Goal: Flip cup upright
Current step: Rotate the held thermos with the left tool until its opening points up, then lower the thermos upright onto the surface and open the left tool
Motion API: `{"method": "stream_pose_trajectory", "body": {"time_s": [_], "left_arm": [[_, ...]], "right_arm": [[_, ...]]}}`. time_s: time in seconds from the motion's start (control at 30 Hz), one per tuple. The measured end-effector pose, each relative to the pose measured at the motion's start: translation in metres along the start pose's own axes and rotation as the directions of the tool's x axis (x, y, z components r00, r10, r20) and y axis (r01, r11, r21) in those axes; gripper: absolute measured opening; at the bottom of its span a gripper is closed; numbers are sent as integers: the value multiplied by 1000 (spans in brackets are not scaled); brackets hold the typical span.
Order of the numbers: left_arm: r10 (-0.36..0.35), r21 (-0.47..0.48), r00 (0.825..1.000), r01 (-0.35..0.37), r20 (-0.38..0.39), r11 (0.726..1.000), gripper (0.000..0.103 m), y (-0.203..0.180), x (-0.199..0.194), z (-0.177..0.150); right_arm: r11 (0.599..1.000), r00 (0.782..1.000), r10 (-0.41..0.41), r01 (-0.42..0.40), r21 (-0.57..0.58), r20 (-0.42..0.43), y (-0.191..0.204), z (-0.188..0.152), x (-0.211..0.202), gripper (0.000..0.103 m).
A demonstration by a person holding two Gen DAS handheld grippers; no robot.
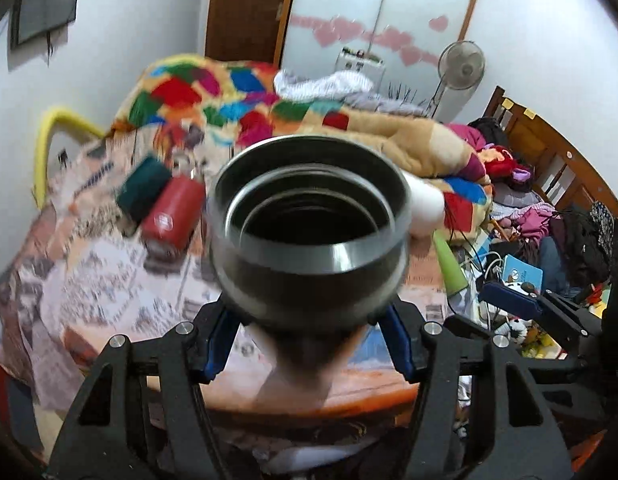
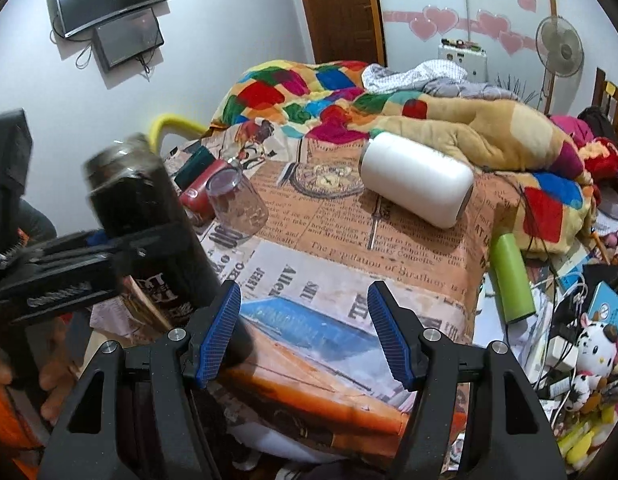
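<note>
A dark cylindrical cup [image 1: 309,236] with a steel rim is held in my left gripper [image 1: 309,344], its open mouth toward the camera, tilted above the newspaper-print surface. In the right wrist view the same dark cup [image 2: 149,220] leans at the left, clamped by the left gripper [image 2: 69,276]. My right gripper [image 2: 305,332] is open and empty over the surface, its left pad close to the cup's lower end.
A white tumbler [image 2: 417,178] lies on its side at the back. A clear glass [image 2: 237,200], a red cup [image 2: 199,196] and a dark green cup [image 2: 195,166] lie left. A green bottle [image 2: 511,276] sits at the right edge. A colourful quilt [image 2: 349,96] is piled behind.
</note>
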State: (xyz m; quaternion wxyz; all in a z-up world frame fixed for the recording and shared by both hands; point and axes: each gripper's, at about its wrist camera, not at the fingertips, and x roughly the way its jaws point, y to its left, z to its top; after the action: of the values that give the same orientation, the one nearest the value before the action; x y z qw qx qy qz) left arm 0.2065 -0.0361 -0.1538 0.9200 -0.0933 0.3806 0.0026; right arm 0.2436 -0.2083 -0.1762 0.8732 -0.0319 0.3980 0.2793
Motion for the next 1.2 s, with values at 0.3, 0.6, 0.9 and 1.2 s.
{"method": "stream_pose_trajectory", "body": {"time_s": [0.3, 0.6, 0.9, 1.2], "left_arm": [[23, 73, 996, -29, 82, 997, 63, -8, 5, 34], [58, 84, 998, -57, -10, 995, 63, 4, 47, 25], [47, 104, 997, -41, -58, 994, 64, 3, 58, 19], [20, 166, 998, -9, -62, 986, 66, -2, 25, 12]], "right_arm": [[1000, 999, -28, 27, 6, 42, 0, 10, -3, 63], [999, 999, -37, 37, 4, 31, 2, 10, 6, 63], [998, 998, -54, 55, -7, 34, 11, 11, 6, 63], [997, 992, -71, 72, -2, 109, 24, 17, -25, 63]]}}
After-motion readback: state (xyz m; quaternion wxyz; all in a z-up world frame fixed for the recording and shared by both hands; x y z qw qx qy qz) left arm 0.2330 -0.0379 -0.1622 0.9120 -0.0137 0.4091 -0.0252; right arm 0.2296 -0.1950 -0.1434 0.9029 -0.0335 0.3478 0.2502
